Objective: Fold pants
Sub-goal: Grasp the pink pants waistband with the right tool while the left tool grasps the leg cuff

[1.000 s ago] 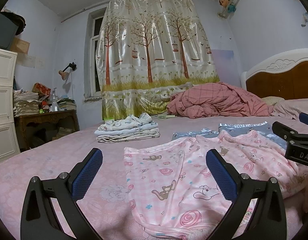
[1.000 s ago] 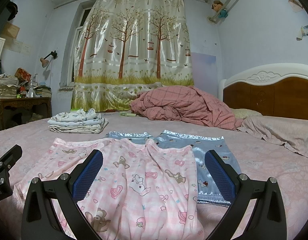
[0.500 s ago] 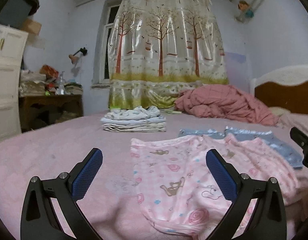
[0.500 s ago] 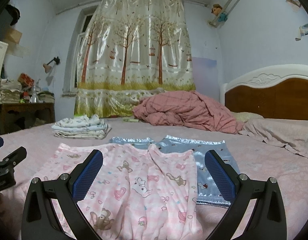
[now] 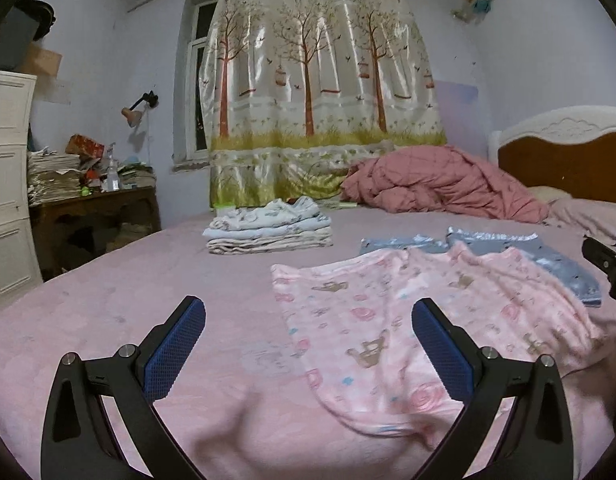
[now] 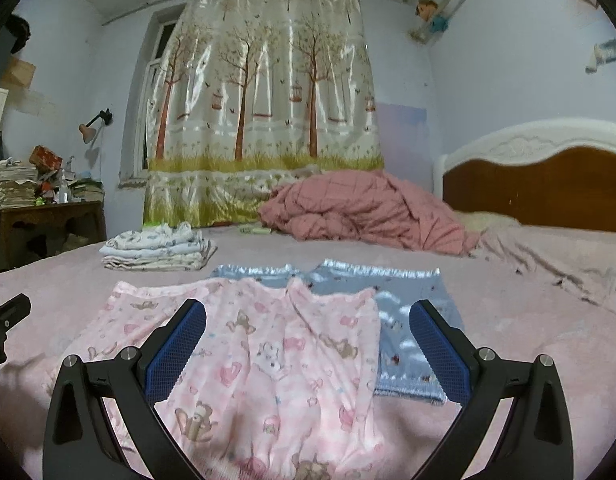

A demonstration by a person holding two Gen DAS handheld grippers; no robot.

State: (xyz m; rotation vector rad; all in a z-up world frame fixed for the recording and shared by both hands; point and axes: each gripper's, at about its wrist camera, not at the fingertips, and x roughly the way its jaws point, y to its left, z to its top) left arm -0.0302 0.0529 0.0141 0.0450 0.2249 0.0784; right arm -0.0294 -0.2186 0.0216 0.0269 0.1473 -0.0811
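Right wrist view showed the pink printed pants (image 6: 276, 364) spread flat on the pink bedsheet (image 6: 527, 344), overlapping the near edge of blue patterned pants (image 6: 399, 300) laid just behind them. The right gripper (image 6: 308, 344) hung above the pink pants with its blue-padded fingers spread wide, nothing between them. In the left wrist view the left gripper (image 5: 308, 344) was likewise spread and empty, over the left edge of the pink pants (image 5: 387, 320). Farther back sat a stack of folded clothes (image 6: 160, 252), then a rumpled pink quilt (image 6: 363, 212) near the wooden headboard (image 6: 547, 192), and a tree-print curtain (image 6: 264, 100).
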